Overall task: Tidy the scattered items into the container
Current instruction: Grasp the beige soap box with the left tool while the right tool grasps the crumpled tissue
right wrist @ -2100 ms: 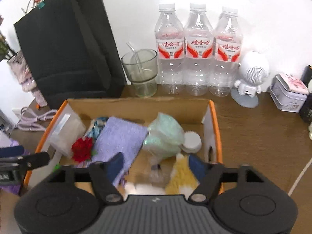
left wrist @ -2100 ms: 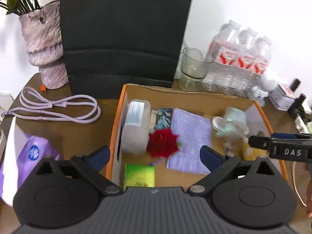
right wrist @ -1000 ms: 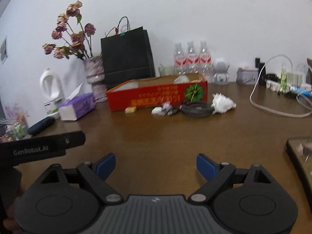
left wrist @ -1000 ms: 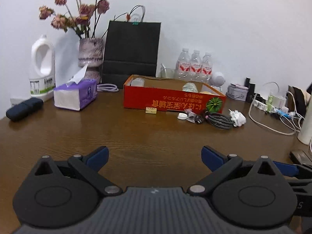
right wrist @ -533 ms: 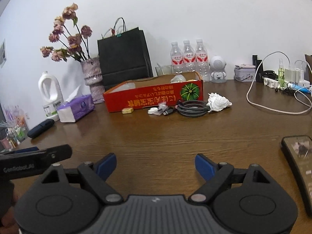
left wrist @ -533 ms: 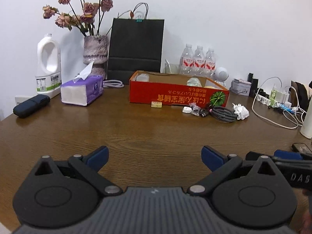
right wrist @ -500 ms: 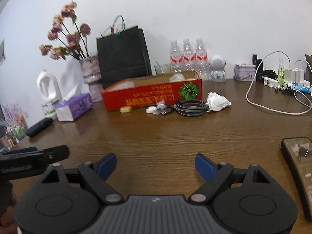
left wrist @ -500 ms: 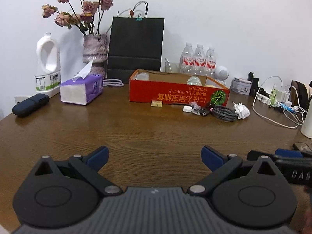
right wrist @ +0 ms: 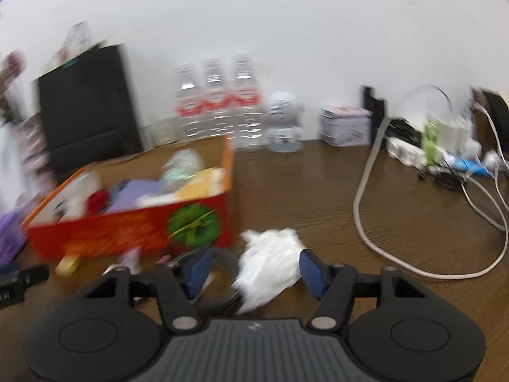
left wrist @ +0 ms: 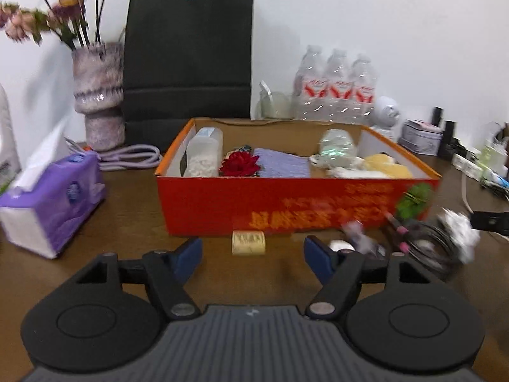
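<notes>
Lying on the brown counter (left wrist: 133, 222), the red cardboard box (left wrist: 286, 205) served as the landmark. Inside it were seen a clear plastic jar (left wrist: 203, 152), a red flower (left wrist: 240, 163), a purple cloth (left wrist: 283, 167) and a yellow soft item (left wrist: 386, 167). Just in front of the box's front wall a small yellow block (left wrist: 248, 242) was found, with the left gripper (left wrist: 253, 256) held low before it, jaws released and spread wide with nothing between them. Toward the box's front right corner a small white cap (left wrist: 342, 245), a coiled black cable (left wrist: 426, 248) and a crumpled white tissue (right wrist: 270, 264) were scattered. The right gripper (right wrist: 253, 270) was positioned at the tissue, jaws released, the tissue lying between them but not clamped; contact could not be judged through the blur. Left of the box a purple tissue pack (left wrist: 54, 200) was set; behind it stood a black paper bag (left wrist: 187, 57) and three water bottles (left wrist: 337, 86).
</notes>
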Available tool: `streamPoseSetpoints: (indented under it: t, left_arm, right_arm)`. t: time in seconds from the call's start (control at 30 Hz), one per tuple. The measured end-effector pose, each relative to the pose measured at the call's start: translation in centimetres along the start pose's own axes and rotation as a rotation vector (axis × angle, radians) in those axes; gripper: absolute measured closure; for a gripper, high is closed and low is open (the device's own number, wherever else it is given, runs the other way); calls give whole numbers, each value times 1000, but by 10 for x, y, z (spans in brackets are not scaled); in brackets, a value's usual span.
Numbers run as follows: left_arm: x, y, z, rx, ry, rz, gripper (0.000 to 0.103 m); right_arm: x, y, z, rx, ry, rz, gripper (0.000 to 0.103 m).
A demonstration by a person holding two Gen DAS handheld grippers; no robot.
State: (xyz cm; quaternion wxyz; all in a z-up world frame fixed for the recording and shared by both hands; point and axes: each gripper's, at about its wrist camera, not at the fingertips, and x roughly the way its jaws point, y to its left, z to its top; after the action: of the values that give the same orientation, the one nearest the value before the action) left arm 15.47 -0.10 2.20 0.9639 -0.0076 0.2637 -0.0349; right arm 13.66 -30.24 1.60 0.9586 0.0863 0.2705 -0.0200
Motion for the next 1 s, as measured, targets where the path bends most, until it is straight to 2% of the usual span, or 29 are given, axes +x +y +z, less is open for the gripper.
streamPoseSetpoints:
  t: [0.1, 0.13, 0.23, 0.27, 0.33, 0.4, 0.43, 0.47, 0.63, 0.73, 0.83, 1.0]
  left_arm:
    - [23, 6, 4, -31, 24, -5, 35]
    - [28, 7, 4, -33, 35, -15, 36]
    - [36, 5, 2, 1, 46, -19, 37]
    - [38, 3, 2, 20, 46, -5, 39]
    - [45, 1, 4, 29, 68, -13, 46]
    - [51, 4, 5, 3, 101, -27, 63]
    - [53, 5, 5, -8, 114, -23, 65]
    - [52, 7, 5, -17, 108, -20, 72]
    - [47, 13, 2, -40, 104, -18, 72]
    - [28, 11, -2, -26, 70, 12, 72]
    - [-16, 11, -9, -53, 13, 9, 72]
    - [-85, 8, -41, -120, -20, 20, 72]
  right_arm:
    - [19, -12, 2, 66, 9, -19, 48]
    - [25, -12, 1, 64, 22, -21, 51]
    - [40, -9, -5, 17, 63, -47, 68]
    - [42, -8, -6, 2, 69, -50, 68]
    - [42, -4, -6, -20, 68, -53, 70]
    - [42, -2, -7, -40, 67, -51, 74]
    - [42, -1, -8, -51, 66, -55, 75]
    - [42, 1, -8, -62, 62, -60, 78]
    - [32, -1, -7, -47, 19, -36, 85]
    - [23, -6, -5, -15, -14, -18, 88]
    - [0, -4, -6, 6, -43, 12, 88]
    - [-66, 17, -28, 7, -85, 185, 88]
